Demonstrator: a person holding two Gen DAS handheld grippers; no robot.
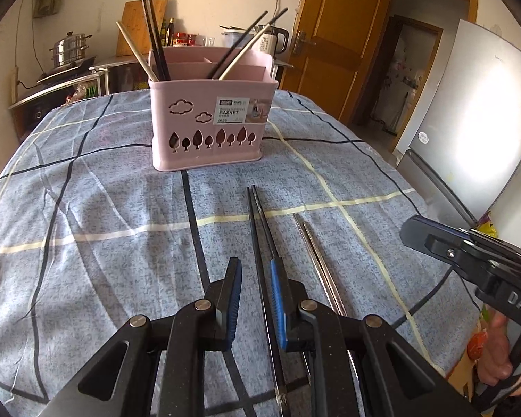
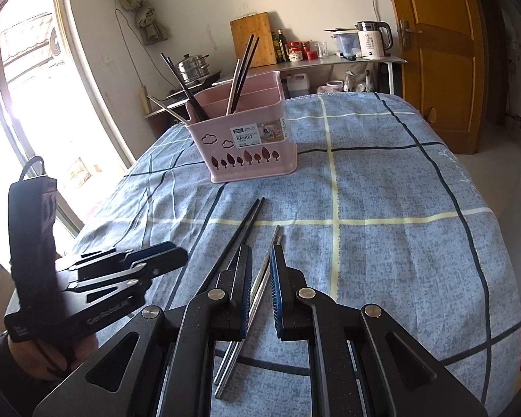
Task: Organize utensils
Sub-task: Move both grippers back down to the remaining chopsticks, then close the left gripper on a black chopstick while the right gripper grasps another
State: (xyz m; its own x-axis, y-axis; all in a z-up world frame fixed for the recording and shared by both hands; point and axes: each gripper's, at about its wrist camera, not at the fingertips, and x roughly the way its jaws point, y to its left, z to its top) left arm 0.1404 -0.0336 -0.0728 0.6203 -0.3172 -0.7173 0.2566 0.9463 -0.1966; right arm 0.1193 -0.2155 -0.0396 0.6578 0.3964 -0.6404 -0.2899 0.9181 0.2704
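A pink utensil basket (image 1: pixel 208 121) (image 2: pixel 250 142) stands on the blue checked tablecloth and holds several chopsticks. A pair of black chopsticks (image 1: pixel 260 229) (image 2: pixel 243 229) and a pair of metal chopsticks (image 1: pixel 312 250) (image 2: pixel 257 288) lie side by side on the cloth in front of it. My left gripper (image 1: pixel 255 264) is open, its fingers either side of the black pair. My right gripper (image 2: pixel 260 253) is open, its fingers either side of the metal pair. Each gripper shows in the other's view: the right one (image 1: pixel 469 253), the left one (image 2: pixel 121 264).
The tablecloth (image 1: pixel 104 226) (image 2: pixel 399 215) covers a round table. Behind it stand a counter with a steamer pot (image 1: pixel 69 48), a cutting board (image 2: pixel 253 38), bottles and a kettle (image 2: pixel 373 40). A wooden door (image 1: pixel 337 34) and a fridge (image 1: pixel 476 121) are at the right.
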